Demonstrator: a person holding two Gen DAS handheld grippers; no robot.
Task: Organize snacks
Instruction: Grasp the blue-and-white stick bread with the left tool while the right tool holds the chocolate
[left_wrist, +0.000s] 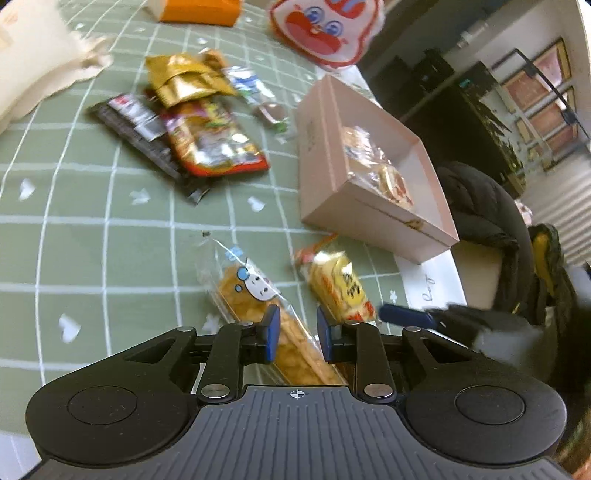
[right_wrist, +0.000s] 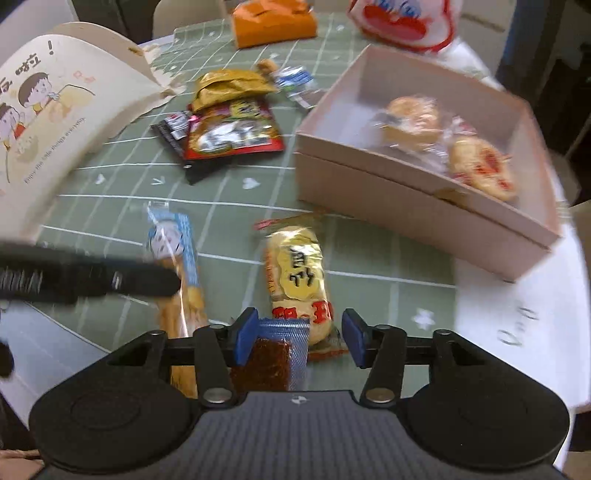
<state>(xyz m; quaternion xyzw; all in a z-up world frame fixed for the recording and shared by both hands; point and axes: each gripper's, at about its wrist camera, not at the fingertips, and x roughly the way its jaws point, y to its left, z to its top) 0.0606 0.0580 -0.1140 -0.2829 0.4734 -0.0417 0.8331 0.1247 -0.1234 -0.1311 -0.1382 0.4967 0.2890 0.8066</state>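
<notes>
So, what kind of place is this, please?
Probably a home dining or living room: a table with a green checked tablecloth strewn with snack packets, a pink box holding snacks, and a jacket over a chair nearby.

Two wrapped round crackers (right_wrist: 443, 144) lie inside one open pink box (right_wrist: 417, 206) at about two o'clock in the right wrist view. On the green checked cloth (right_wrist: 110, 206) near the middle, at six o'clock, lie two long clear packs: one stick snack with a cartoon face (left_wrist: 255, 299) and one yellow rice cracker pack (right_wrist: 295, 273). One pile at eleven o'clock holds five packets: one gold (right_wrist: 232, 86), one red (right_wrist: 236, 133), one black (right_wrist: 173, 136), one small white-and-blue wrapper (right_wrist: 295, 79) and, in the left wrist view, one clear wrapper (left_wrist: 271, 110) beside it. At twelve o'clock sits one orange box (right_wrist: 273, 22); at one o'clock, one red-and-white bag (right_wrist: 402, 22). One cream illustrated bag (right_wrist: 55, 110) lies at nine o'clock. One red snack in a blue-edged wrapper (right_wrist: 273, 354) sits low at six o'clock.
</notes>
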